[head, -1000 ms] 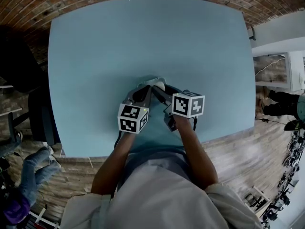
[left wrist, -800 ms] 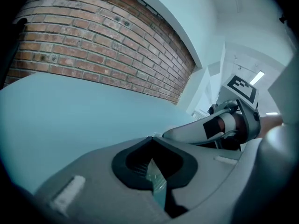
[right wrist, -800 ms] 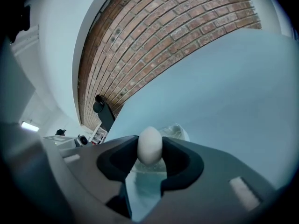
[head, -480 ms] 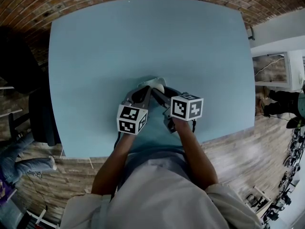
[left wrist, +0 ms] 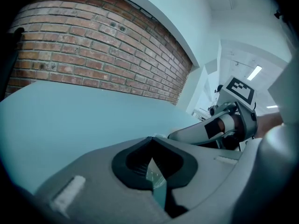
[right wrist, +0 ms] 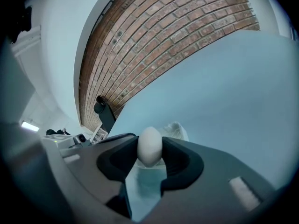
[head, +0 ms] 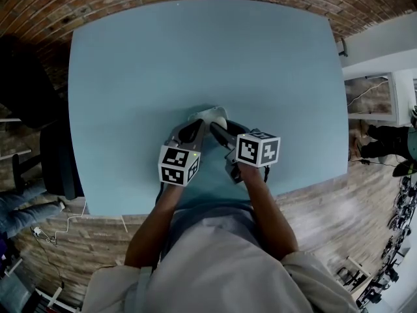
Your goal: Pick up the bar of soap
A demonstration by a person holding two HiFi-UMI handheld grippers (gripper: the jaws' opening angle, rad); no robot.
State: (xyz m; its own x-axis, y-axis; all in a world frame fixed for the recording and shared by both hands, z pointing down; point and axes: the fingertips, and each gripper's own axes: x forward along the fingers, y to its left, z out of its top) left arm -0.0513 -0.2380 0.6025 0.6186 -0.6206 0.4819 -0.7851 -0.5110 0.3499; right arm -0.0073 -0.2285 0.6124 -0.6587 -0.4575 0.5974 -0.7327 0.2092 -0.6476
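A white oval bar of soap (right wrist: 150,146) sits between the pads of my right gripper (right wrist: 150,149), which is shut on it. In the head view the soap (head: 219,120) shows as a small white lump at the tips of both grippers, near the middle of the pale blue table (head: 195,44). A crumpled clear wrapper (head: 201,115) lies just behind it, and in the right gripper view the wrapper (right wrist: 176,129) sits beside the soap. My left gripper (left wrist: 150,140) has its jaws together, with a thin clear film pinched between them. It meets the right gripper (head: 215,128) tip to tip.
A black chair (head: 55,155) stands off the table's left edge. A person's legs (head: 19,204) show on the floor at lower left. White furniture (head: 391,96) stands at the right. A brick wall (left wrist: 93,45) rises beyond the table's far edge.
Both grippers stay almost where they were, still holding. The person on the floor at lower left has moved off towards the left edge.
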